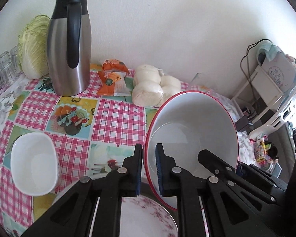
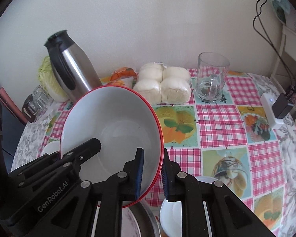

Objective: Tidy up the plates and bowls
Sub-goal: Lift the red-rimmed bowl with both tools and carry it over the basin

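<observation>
Both claws (image 1: 149,154) (image 2: 152,161) grip red-rimmed bowl (image 1: 193,122); thermos (image 1: 69,59), buns (image 2: 163,85), floral plate (image 1: 146,217) nearby

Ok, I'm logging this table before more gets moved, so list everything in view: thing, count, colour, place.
red-rimmed bowl: 1, white, tilted, clamped at opposite rim edges by both grippers
square bowl: 1, white, on tablecloth, left
floral plate: 1, white and pink, below the held bowl
thermos jug: 1, steel and black, back left
cabbage: 1, pale green, behind jug
small glasses: several, clear, far left
snack packets: 2, orange, back centre
buns: 4, white, bagged, by wall
glass mug: 1, clear, back right
tablecloth: 1, pink check with food pictures
left gripper: 1, black, shut on bowl rim
right gripper: 1, black, shut on bowl rim
</observation>
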Demonstrator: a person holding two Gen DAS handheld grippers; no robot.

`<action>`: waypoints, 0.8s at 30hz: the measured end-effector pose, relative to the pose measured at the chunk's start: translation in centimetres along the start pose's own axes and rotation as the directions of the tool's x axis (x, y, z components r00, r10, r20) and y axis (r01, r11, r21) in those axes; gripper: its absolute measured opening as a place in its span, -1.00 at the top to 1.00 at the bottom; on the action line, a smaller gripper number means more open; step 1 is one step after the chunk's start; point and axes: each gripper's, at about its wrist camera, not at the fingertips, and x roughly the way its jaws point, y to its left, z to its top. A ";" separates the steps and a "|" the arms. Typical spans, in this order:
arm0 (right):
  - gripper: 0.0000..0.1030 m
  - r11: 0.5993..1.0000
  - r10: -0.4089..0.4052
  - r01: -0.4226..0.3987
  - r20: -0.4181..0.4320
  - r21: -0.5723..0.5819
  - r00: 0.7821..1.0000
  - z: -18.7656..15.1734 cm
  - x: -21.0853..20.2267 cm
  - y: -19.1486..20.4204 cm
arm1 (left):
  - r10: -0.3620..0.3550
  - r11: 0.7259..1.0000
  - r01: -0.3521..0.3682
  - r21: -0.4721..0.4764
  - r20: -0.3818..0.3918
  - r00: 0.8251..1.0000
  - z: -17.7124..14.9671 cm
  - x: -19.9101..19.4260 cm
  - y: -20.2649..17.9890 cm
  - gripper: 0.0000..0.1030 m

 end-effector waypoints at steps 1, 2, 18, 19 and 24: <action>0.65 1.000 0.001 -0.001 0.010 0.001 1.000 0.0 -0.5 0.1 | -0.003 1.000 0.003 0.001 0.011 1.000 -0.2 -0.9 -0.1 0.74; 0.65 1.000 0.005 -0.006 0.019 0.003 1.000 -0.3 -1.2 0.2 | 0.001 1.000 -0.001 0.006 0.018 1.000 -0.3 -1.5 -0.2 0.74; 0.65 0.998 0.061 -0.060 0.094 -0.005 0.994 -5.0 -9.3 3.7 | 0.069 0.998 -0.069 -0.001 0.128 0.989 -5.1 -10.5 -0.8 0.74; 0.65 0.998 0.062 -0.062 0.094 -0.002 0.994 -5.3 -9.6 3.8 | 0.066 0.998 -0.066 -0.004 0.128 0.990 -5.4 -10.8 -0.7 0.74; 0.65 0.998 0.056 -0.056 0.096 -0.006 0.994 -7.2 -10.5 4.4 | 0.062 0.998 -0.061 -0.006 0.122 0.991 -6.7 -11.7 -0.3 0.74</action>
